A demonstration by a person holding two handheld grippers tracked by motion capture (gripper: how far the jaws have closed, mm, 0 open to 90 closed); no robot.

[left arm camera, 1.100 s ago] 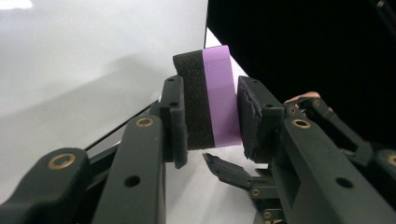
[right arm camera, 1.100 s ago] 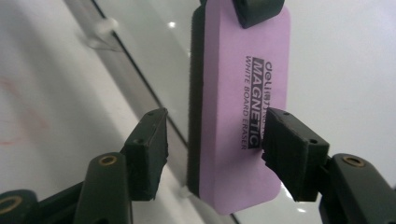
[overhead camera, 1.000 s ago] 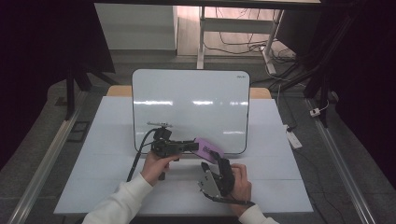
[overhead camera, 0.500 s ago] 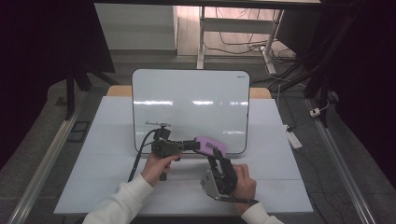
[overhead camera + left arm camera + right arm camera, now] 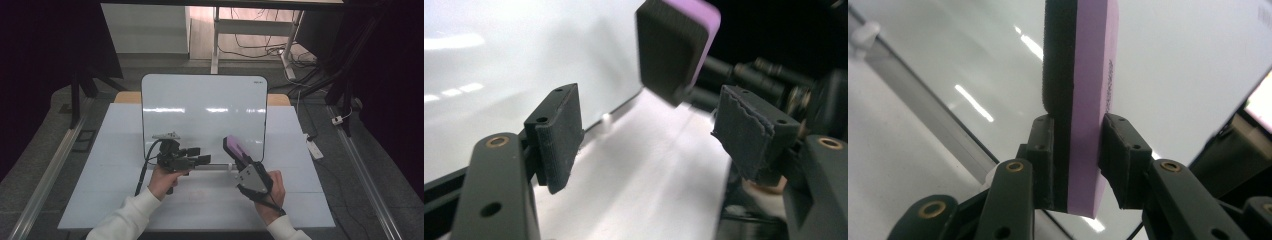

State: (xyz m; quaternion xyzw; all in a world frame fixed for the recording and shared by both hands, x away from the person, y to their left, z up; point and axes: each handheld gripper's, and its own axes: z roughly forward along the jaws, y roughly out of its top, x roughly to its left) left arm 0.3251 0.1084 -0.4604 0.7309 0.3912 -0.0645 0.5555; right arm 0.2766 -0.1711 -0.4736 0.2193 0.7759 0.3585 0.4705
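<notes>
A purple eraser [image 5: 234, 147] with a black felt face is pinched between the pads of my right gripper [image 5: 240, 158], just in front of the whiteboard [image 5: 200, 110]. In the right gripper view the eraser [image 5: 1080, 75] stands on end, with the right gripper [image 5: 1078, 160] shut on its lower part. My left gripper [image 5: 199, 155] points right along the board's lower edge. Its jaws have just been opening and nothing is between them. In the left gripper view the eraser [image 5: 674, 45] hangs above and beyond the left gripper [image 5: 654, 135].
The whiteboard leans upright at the middle of the white table [image 5: 115, 200]. A white power strip [image 5: 314, 148] lies off the table's right edge. Dark floor, rails and cables surround the table.
The eraser has passed from the left gripper to the right. The left jaws have spread apart, the right have closed on it, and the right hand has carried it up and to the right.
</notes>
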